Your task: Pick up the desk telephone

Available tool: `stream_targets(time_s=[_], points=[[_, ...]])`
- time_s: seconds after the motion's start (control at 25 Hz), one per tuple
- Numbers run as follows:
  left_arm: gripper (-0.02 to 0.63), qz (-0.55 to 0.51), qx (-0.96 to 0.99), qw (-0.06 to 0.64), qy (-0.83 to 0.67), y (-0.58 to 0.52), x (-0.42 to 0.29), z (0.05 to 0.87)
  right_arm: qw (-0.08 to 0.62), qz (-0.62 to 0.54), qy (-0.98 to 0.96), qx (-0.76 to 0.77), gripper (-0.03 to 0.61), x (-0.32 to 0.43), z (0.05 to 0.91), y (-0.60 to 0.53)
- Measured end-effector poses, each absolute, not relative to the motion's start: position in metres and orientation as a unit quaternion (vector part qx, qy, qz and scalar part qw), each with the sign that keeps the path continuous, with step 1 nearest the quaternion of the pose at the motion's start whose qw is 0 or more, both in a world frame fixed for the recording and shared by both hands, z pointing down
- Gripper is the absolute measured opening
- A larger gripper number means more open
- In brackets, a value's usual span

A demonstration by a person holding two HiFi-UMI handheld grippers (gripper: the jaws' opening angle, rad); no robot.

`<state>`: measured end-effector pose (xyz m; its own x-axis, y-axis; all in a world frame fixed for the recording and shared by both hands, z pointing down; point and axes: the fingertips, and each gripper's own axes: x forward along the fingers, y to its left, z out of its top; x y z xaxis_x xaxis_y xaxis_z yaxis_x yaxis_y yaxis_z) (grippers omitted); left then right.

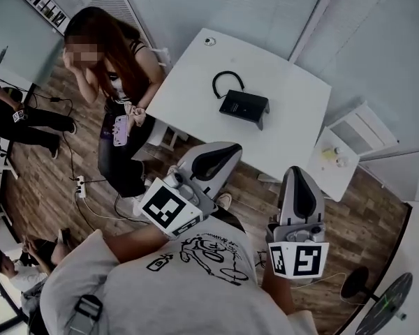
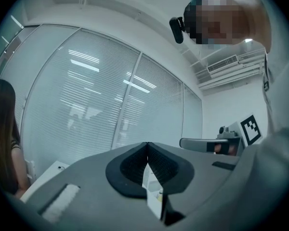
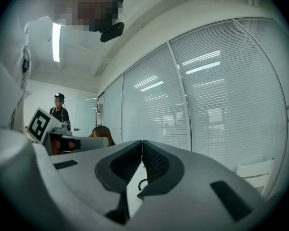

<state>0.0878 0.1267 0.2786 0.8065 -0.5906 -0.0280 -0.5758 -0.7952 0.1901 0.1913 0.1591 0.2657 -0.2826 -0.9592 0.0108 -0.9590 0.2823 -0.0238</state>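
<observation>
Head view, looking steeply down: a white surface (image 1: 195, 89) stands on a wood floor. The black desk telephone (image 1: 244, 106) sits near the middle of it, with a dark cord (image 1: 227, 81) looping just behind and to its left. A standing person (image 1: 112, 82) is at the surface's left edge.

The wearer holds 2 tools out in front of the body, both pointing toward the surface. The left claw (image 1: 223, 153) reaches about to the near edge. The right claw (image 1: 299, 176) is a little further back. Both are well apart from the telephone. Each tool's own camera shows its jaws pressed together with nothing between them, for the left claw (image 2: 147, 150) and for the right claw (image 3: 142, 148).

The step in hand looks like the approach, and no grasp has begun. The next move probably calls for carrying the claws forward over the surface. At least 1 claw must then spread wide enough to take the telephone's body. The cord may drag when it lifts.
</observation>
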Motion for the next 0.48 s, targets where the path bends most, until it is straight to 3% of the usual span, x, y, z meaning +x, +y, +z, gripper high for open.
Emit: stream_targets(time_s=[0.48], points=[[0.004,-0.038,0.942,0.098,-0.318,0.086,0.09,0.289,-0.005,-0.023,0.804,-0.594,0.006,0.195,0.275,0.118]])
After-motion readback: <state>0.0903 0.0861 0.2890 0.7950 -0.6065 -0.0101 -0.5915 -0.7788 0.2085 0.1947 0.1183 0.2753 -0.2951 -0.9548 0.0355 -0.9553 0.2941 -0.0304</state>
